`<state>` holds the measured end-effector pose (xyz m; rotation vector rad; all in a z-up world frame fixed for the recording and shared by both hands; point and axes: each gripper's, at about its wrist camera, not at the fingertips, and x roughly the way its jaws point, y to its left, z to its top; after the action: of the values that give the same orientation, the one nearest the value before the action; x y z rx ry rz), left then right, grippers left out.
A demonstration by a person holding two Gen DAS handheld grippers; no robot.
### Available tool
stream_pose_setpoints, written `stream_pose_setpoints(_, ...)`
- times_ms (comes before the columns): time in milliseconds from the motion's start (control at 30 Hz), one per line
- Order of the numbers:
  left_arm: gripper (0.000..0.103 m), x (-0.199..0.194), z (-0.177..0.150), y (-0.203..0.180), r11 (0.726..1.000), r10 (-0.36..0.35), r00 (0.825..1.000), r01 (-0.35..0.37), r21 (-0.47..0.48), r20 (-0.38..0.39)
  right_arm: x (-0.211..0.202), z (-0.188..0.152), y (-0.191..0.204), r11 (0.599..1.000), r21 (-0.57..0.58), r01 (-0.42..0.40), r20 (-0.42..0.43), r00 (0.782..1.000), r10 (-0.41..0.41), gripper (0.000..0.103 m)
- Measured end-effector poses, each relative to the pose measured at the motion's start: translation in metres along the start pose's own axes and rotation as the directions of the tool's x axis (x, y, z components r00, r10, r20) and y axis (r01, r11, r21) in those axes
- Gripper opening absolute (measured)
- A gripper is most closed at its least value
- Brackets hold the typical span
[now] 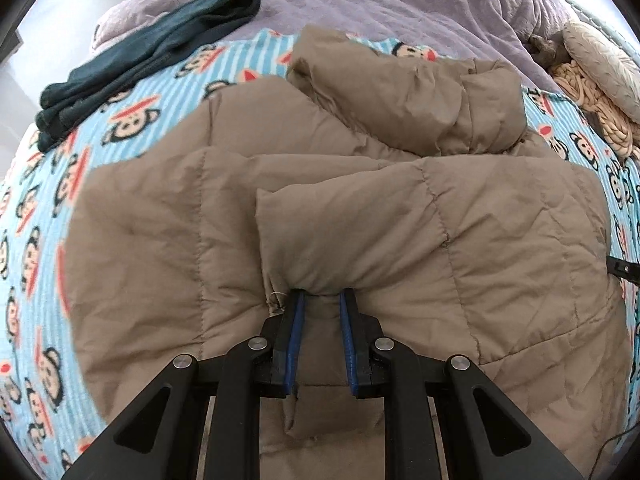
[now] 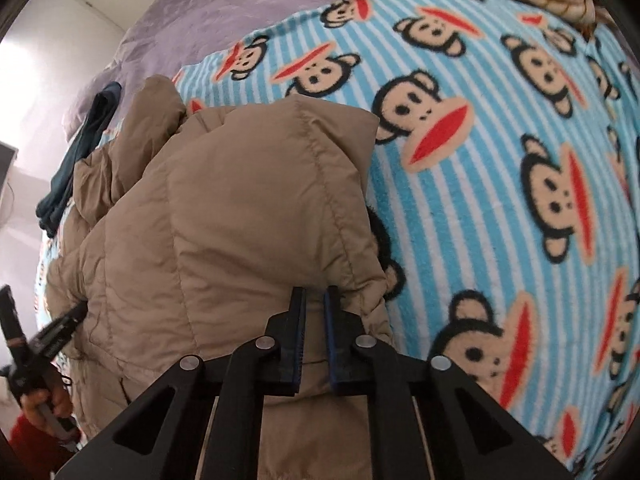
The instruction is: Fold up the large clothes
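Observation:
A puffy tan quilted jacket (image 1: 360, 208) lies on a blue striped monkey-print blanket (image 1: 48, 240), with a sleeve folded over its top. My left gripper (image 1: 322, 294) is shut on a pinched fold at the jacket's near edge, and the fabric bunches between the blue pads. In the right wrist view the jacket (image 2: 240, 208) fills the left half. My right gripper (image 2: 315, 291) is shut on its right-hand edge, with cloth between the narrow jaws. The left gripper (image 2: 60, 332) and the hand holding it (image 2: 52, 400) show at the far left.
A folded dark green garment (image 1: 152, 56) lies at the blanket's far left edge. Beyond is a rumpled purple duvet (image 1: 380, 4). Beige cushions and a knotted pillow (image 1: 592, 80) sit at the far right. The blanket (image 2: 500, 160) spreads out to the right of the jacket.

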<state>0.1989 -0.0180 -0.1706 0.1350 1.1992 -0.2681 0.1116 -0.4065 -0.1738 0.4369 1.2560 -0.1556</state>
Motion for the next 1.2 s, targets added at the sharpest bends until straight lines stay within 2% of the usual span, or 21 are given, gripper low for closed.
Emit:
stream_pose_setpoints(200,0.020,-0.005,0.006,0.016,0.996,0.037,0.999,-0.037,-0.079,0.002,-0.009,-0.007,0.005,0.999,-0.011,0.049,-0.007,0.999,-0.049,0.011)
stream_pose_setpoints(333,0.020,0.014,0.015,0.032,0.988,-0.019,0.999,0.010,-0.153,-0.051,-0.004,-0.009,0.014,0.992,-0.067,0.105,-0.007,0.994,-0.105,0.011)
stream_pose_setpoints(533,0.020,0.004,0.012,0.020,0.994,0.055,0.996,-0.061,-0.085,-0.069,-0.002,-0.006,0.020,0.987,-0.066,0.147,-0.024,0.989,-0.149,0.012)
stream_pose_setpoints(600,0.020,-0.008,0.010,0.019,0.994,0.050,0.996,-0.056,-0.091,-0.070,-0.013,-0.006,0.022,0.988,-0.061,0.140,-0.017,0.990,-0.141,0.016)
stream_pose_setpoints(667,0.020,-0.021,0.004,0.020,0.994,0.044,0.997,-0.050,-0.097,-0.063,-0.026,-0.010,0.021,0.992,-0.052,0.116,-0.013,0.993,-0.117,0.033)
stream_pose_setpoints(733,0.020,-0.033,-0.002,0.020,0.994,0.045,0.997,-0.050,-0.099,-0.060,-0.036,-0.015,0.021,0.995,-0.036,0.096,-0.006,0.995,-0.096,0.046)
stream_pose_setpoints(867,0.020,-0.055,-0.017,0.017,0.993,0.050,0.997,-0.056,-0.101,-0.057,-0.054,-0.032,0.021,0.998,-0.023,0.060,-0.010,0.998,-0.060,0.050)
stream_pose_setpoints(967,0.020,-0.070,-0.026,0.010,0.993,0.061,0.997,-0.065,-0.095,-0.050,-0.063,-0.045,0.023,0.999,-0.016,0.038,-0.020,0.999,-0.039,0.063)
stream_pose_setpoints(1000,0.033,-0.073,-0.029,0.008,0.993,0.068,0.996,-0.072,-0.091,-0.049,-0.067,-0.048,0.023,0.999,-0.013,0.029,-0.019,0.999,-0.029,0.065)
stream_pose_setpoints(1033,0.080,-0.078,-0.034,0.004,0.993,0.079,0.996,-0.083,-0.088,-0.047,-0.071,-0.052,0.024,1.000,-0.010,0.021,-0.015,1.000,-0.021,0.067)
stream_pose_setpoints(1067,0.100,-0.086,-0.039,0.002,0.991,0.097,0.995,-0.100,-0.093,-0.028,-0.074,-0.055,0.024,1.000,-0.009,0.016,-0.013,1.000,-0.016,0.071)
stream_pose_setpoints(1133,0.103,-0.098,-0.046,-0.002,0.989,0.116,0.993,-0.114,-0.090,0.018,-0.081,-0.062,0.025,1.000,-0.008,0.004,-0.012,1.000,-0.004,0.078)
stream_pose_setpoints(1200,0.103,-0.102,-0.052,-0.006,0.989,0.120,0.993,-0.120,-0.081,-0.007,-0.087,-0.069,0.025,1.000,-0.004,-0.006,-0.008,1.000,0.006,0.079)
